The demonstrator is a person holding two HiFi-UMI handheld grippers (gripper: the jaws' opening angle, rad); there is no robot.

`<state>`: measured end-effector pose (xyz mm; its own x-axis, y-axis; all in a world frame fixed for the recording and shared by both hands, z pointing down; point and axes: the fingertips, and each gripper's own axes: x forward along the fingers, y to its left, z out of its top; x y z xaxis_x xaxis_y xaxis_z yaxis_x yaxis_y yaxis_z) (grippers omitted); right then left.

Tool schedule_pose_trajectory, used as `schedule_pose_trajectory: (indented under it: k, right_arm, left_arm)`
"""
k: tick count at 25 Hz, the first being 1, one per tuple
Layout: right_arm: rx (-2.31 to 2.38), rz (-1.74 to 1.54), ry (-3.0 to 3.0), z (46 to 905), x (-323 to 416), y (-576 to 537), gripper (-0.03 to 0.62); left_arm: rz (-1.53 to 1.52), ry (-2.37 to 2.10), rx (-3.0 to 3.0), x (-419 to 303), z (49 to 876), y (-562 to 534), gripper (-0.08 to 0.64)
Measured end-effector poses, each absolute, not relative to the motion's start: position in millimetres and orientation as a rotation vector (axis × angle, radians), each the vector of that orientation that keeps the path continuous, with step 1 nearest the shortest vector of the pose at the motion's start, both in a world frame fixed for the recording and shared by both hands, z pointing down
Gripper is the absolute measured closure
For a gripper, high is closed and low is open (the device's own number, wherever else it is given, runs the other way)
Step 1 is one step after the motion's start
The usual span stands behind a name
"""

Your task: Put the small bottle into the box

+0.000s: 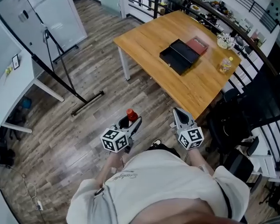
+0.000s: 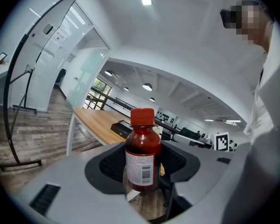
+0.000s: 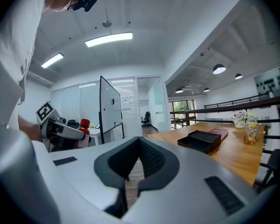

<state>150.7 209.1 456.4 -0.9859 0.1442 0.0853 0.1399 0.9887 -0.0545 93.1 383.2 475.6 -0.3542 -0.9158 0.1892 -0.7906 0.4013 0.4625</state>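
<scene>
Currently, left gripper (image 1: 129, 121): clamping the small bottle (image 2: 141, 157) upright by its body.
Right gripper (image 1: 179, 115): hanging empty, jaws together.
Box (image 1: 179, 56): sitting on the table (image 1: 147, 40), well ahead.
Advice: keeping the bottle upright and the clamp firm while approaching.

The small bottle (image 1: 131, 115) stands between the left gripper's (image 1: 129, 122) jaws, with the right gripper (image 1: 179, 115) to its right. Both are well short of the table (image 1: 147, 40). On the table lies the box (image 1: 179, 56), with a book (image 1: 196, 45) just behind it.
</scene>
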Motion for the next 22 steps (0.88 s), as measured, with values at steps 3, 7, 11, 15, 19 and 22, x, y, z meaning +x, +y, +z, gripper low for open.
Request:
schedule_pose_trajectory:
  k: [3, 7, 11, 15, 19, 22]
  right_arm:
    - [-0.207, 0.044, -3.062, 451, 133, 188, 0.598]
    - [-0.18, 0.015, -3.063, 460, 115, 138, 0.598]
    - [-0.135, 0.09, -3.07, 482, 99, 94, 0.598]
    - [-0.05, 0.221, -3.024, 507, 105, 73, 0.598]
    - [-0.025, 0.282, -2.993, 529, 115, 55, 0.598]
    - [0.002, 0.305, -2.97, 542, 120, 49, 0.598]
  left_arm:
    - [-0.357, -2.222, 1.485, 78, 469, 355, 0.334]
    - [-0.532, -2.111, 1.53, 63, 452, 296, 0.333]
    - [-0.476, -2.09, 1.529, 42, 454, 251, 0.333]
    - [-0.369, -2.05, 1.538, 41, 455, 230, 0.333]
    - [-0.357, -2.029, 1.513, 37, 471, 210, 0.333]
    - [-0.314, -1.992, 1.516, 34, 480, 200, 0.333]
